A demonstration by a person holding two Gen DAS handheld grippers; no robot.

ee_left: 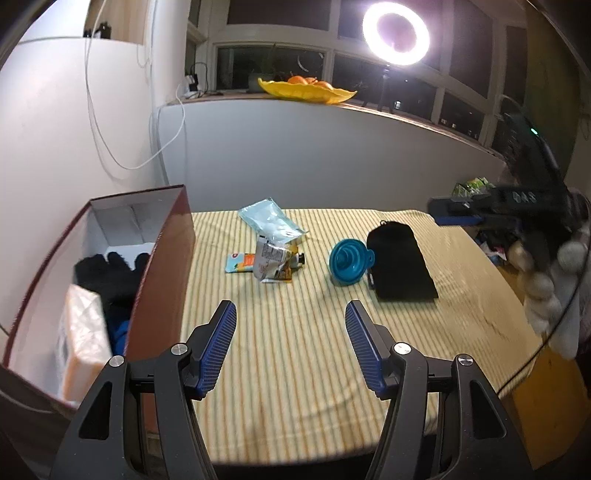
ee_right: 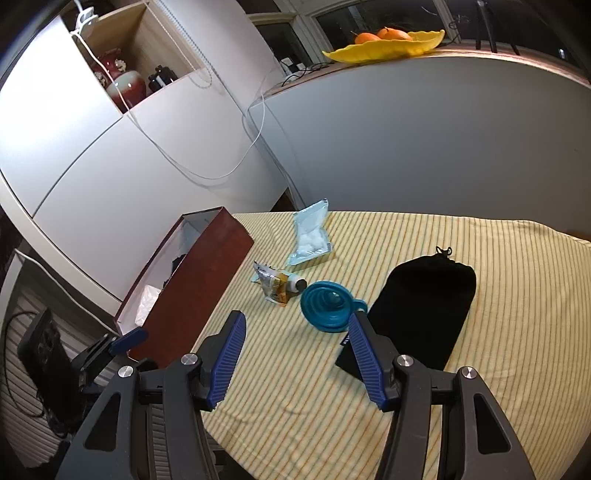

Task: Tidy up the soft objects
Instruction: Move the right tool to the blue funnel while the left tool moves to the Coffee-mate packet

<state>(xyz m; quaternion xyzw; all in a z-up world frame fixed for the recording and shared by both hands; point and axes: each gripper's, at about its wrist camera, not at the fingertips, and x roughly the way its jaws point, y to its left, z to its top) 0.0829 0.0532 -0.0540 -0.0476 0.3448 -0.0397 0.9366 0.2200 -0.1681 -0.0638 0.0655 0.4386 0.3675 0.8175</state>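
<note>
Plainly, label by label:

Left tool (ee_left: 290,317): spread about halfway, nothing between the ribbed blue pads, hanging over the near part of the striped yellow cloth on the table (ee_left: 295,369).

Right tool (ee_right: 295,328): likewise spread, empty, tilted down toward the table; seen blurred at the right edge of the left view, in a white-gloved hand (ee_left: 546,280).

Box: dark red open cardboard box (ee_left: 162,266) at the left end of the table, already holding a black knit glove (ee_left: 107,273), a pale wrapped tissue pack (ee_left: 83,339) and something blue, half hidden.

Soft things left out: black velvet drawstring pouch (ee_right: 424,302) lying flat at the right; clear pale-blue bag of white cotton balls (ee_right: 310,236) toward the far edge; crumpled printed foil sachet (ee_right: 271,286) mid-table, leaning on a small tube with a dark cap (ee_right: 297,284); flat orange-and-blue packet (ee_left: 242,263) beside it.

Handling, judged: all light and limp. Pouch likely to drape and sag, best pinched along a long edge or near the cord neck. Cotton bag slippery film, best taken at a sealed seam. Sachet crushable, any fold will do.

In the way: teal collapsible silicone funnel (ee_right: 327,304) touching the pouch's left edge, just ahead of the right tool; may get dragged along. Box wall stands high, so lift over it.

Around: yellow leaf-shaped dish with oranges (ee_left: 306,90) on the sill, ring light (ee_left: 396,33), white cables on the wall.
</note>
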